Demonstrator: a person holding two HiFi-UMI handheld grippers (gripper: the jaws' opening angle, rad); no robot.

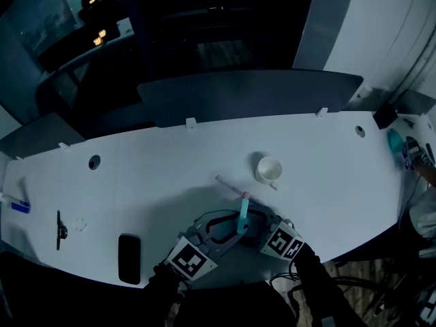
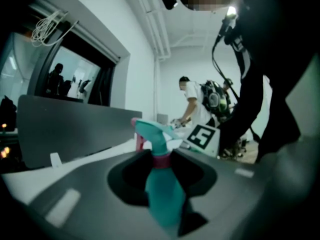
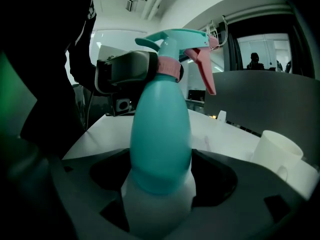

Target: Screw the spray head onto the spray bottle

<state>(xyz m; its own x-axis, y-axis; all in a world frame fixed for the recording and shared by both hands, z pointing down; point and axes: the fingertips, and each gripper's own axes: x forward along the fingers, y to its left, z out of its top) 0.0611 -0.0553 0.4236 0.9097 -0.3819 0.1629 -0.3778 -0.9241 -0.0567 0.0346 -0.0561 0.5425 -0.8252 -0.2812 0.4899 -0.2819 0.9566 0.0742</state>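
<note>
Standing partly open, right gripper [image 3: 159, 186] jaws clamp the spray bottle [image 3: 161, 129]; left gripper [image 2: 161, 163] jaws pinch the spray head [image 2: 150, 129] collar.

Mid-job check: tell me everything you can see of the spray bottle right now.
The spray bottle is smooth plastic, teal with a paler base, pear-shaped, narrowing to the neck. Its teal spray head with pink trigger sits on top, joined by a pink collar. It stands roughly upright over the near edge of the white table. The right tongs clamp its lower body; the left tongs grip the collar. Whether the head is screwed tight cannot be told.
</note>
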